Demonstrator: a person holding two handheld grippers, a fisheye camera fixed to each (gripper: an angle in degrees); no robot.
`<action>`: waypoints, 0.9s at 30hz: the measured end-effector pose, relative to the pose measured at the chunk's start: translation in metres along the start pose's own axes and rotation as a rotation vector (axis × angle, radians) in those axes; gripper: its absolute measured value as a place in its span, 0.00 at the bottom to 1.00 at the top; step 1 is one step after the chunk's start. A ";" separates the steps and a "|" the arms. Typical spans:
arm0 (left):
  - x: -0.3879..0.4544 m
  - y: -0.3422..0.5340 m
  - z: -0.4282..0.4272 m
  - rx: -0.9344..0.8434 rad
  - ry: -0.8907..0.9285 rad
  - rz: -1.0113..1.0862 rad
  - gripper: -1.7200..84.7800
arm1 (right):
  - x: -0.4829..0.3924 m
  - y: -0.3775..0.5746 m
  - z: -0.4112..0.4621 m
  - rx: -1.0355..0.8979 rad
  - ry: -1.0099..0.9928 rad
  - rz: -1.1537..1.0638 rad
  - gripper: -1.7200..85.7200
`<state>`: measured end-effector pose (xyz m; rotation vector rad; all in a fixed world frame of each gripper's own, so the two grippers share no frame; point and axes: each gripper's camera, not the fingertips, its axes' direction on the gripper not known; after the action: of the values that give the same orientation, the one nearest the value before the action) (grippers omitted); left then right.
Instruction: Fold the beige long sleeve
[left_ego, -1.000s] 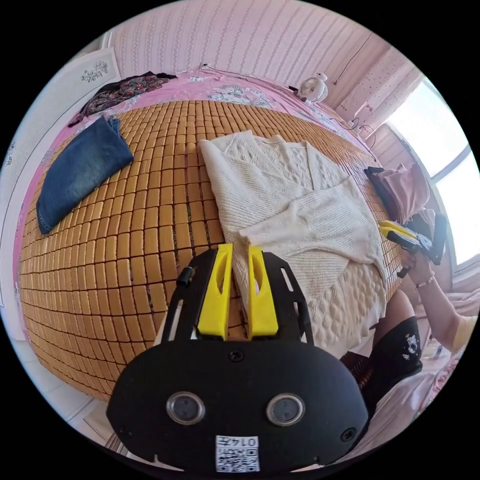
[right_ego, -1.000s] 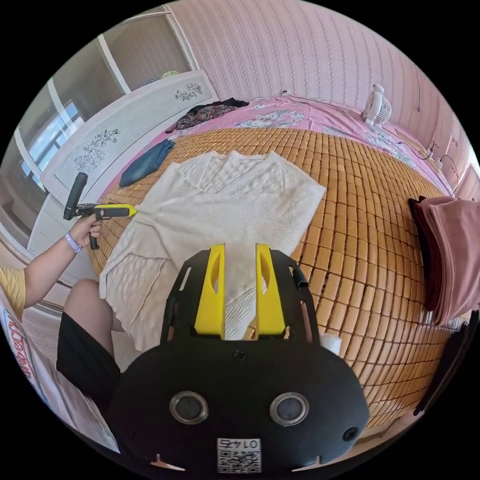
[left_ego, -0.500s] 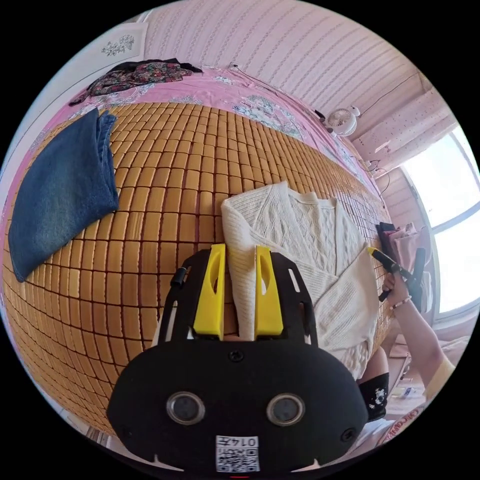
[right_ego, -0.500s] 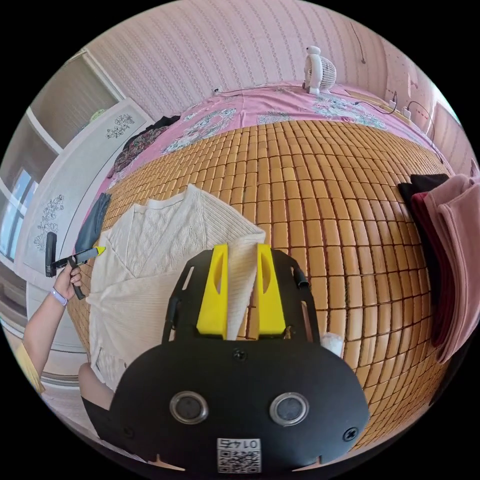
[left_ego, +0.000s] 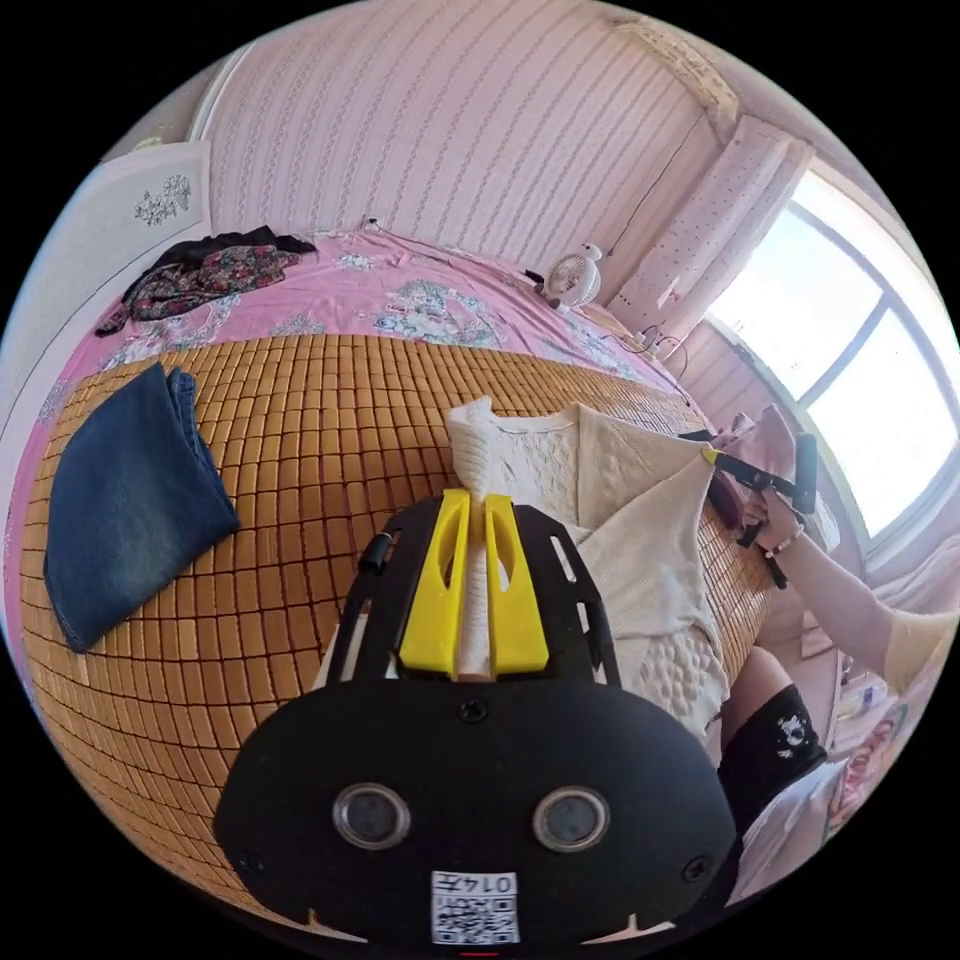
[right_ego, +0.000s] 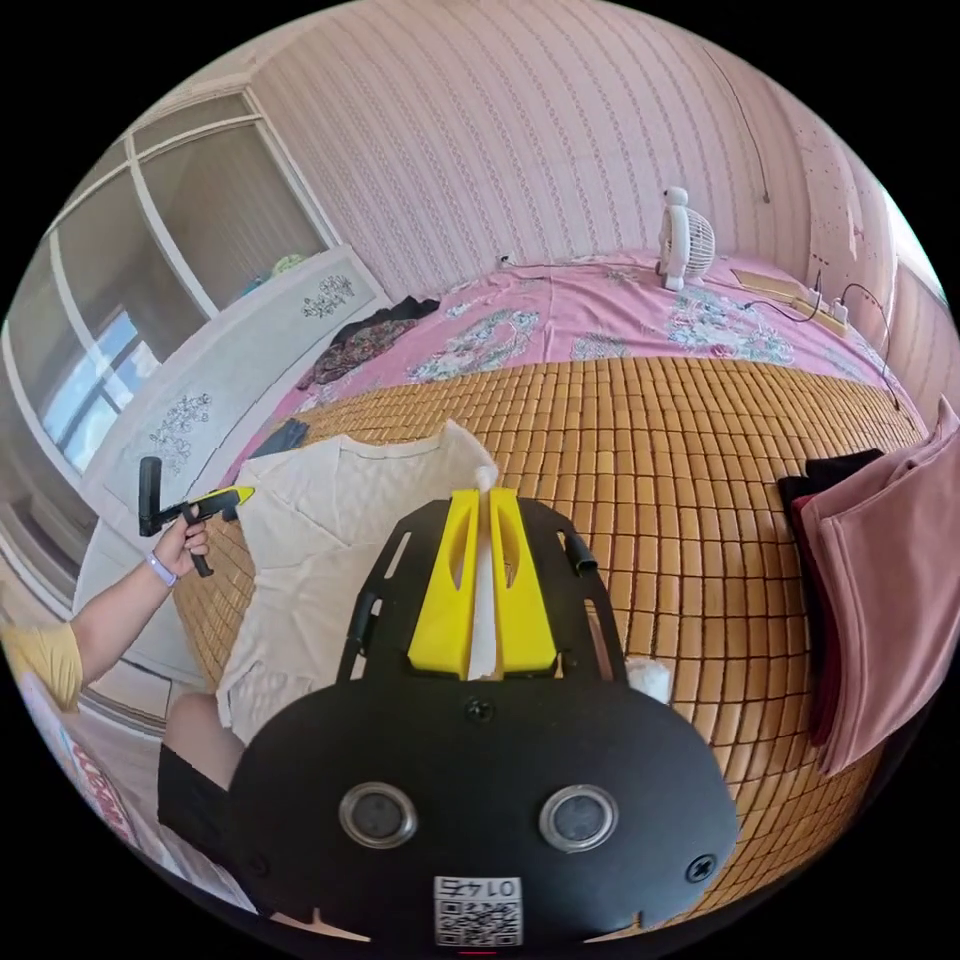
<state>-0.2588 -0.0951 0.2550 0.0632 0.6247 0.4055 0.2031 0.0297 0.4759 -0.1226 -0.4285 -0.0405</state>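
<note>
Left gripper (left_ego: 474, 560) clenched on beige long sleeve (left_ego: 640, 540) edge; right gripper (right_ego: 482, 560) likewise pinches opposite side. Garment lies at near edge of bamboo mat (left_ego: 320, 420), sides raised, likely to carry fold across. Folded jeans (left_ego: 130, 510) at mat's far-left side.

Folded jeans (left_ego: 125, 505), small fan (right_ego: 686, 239), pink clothes (right_ego: 890, 580) on bamboo mat (left_ego: 300, 420).

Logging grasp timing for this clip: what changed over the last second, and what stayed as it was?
Both jaws closed. The left hand-held gripper went from open jaws over the beige sweater to pinching its edge; the right hand-held gripper did the same on the opposite edge. The pinched knit now stands up above each pair of jaws. The folded jeans, the pink folded clothes and the fan kept their places on the bed.
</note>
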 end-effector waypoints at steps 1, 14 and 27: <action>0.005 0.008 -0.010 0.013 0.019 0.029 0.03 | -0.014 0.014 -0.016 0.023 -0.026 -0.080 0.03; 0.039 0.246 -0.114 -0.149 -0.137 -0.109 0.01 | -0.058 0.200 -0.059 -0.350 0.036 -0.137 0.05; 0.035 0.229 0.017 -0.249 -0.052 -0.320 0.10 | -0.243 0.191 0.087 -0.568 -0.076 -0.567 0.12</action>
<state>-0.3028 0.1301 0.2904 -0.2609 0.5177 0.1682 -0.0406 0.2337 0.4320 -0.5599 -0.5086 -0.7203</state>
